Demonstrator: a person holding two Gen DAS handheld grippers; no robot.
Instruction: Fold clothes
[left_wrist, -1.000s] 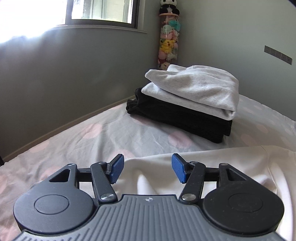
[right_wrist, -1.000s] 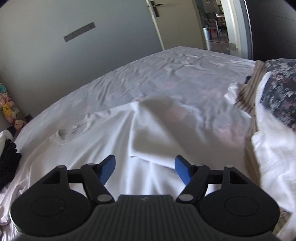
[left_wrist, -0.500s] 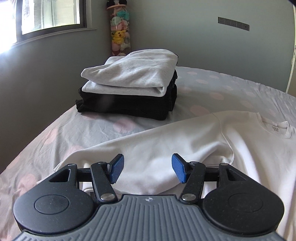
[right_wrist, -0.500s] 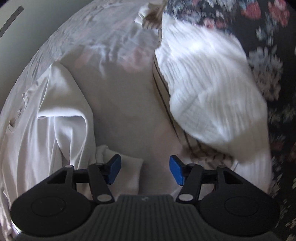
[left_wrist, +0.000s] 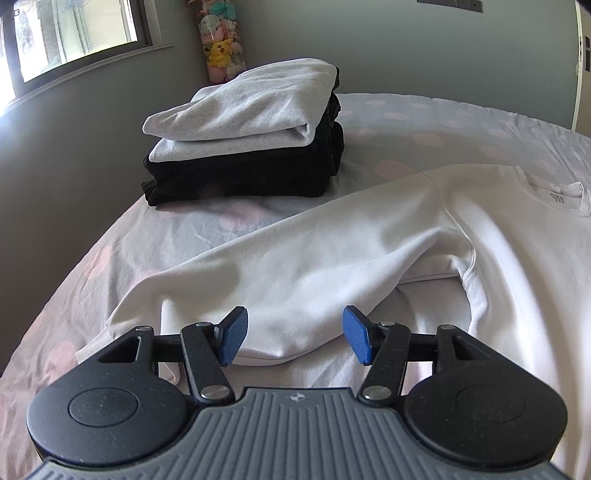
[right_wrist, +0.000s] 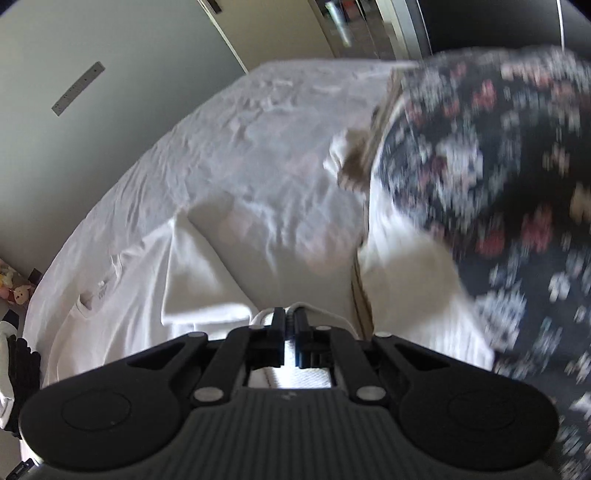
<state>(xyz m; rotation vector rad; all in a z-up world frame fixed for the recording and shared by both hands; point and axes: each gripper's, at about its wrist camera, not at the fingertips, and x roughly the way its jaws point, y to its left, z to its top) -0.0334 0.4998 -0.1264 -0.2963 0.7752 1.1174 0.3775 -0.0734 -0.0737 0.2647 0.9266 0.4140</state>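
Note:
A white long-sleeved shirt (left_wrist: 369, 251) lies spread on the bed, its collar and label at the right edge of the left wrist view. My left gripper (left_wrist: 293, 339) is open just above the shirt's left sleeve, with the cloth lying below and between the blue pads. In the right wrist view the same shirt (right_wrist: 122, 295) lies at the left, its other sleeve folded inward. My right gripper (right_wrist: 290, 334) is shut on the white cuff end of that sleeve, which shows above and below the closed fingers.
A folded stack, light grey top (left_wrist: 251, 107) on black garment (left_wrist: 240, 173), sits at the bed's far left corner. A tube of plush toys (left_wrist: 221, 48) stands by the wall. A pile of unfolded clothes, floral dark fabric (right_wrist: 498, 166) over white knit (right_wrist: 406, 280), lies right.
My right gripper has closed on the sleeve cuff and tilted back up toward the bed's far side. My left gripper has swung right and come down over the shirt's left sleeve, still open.

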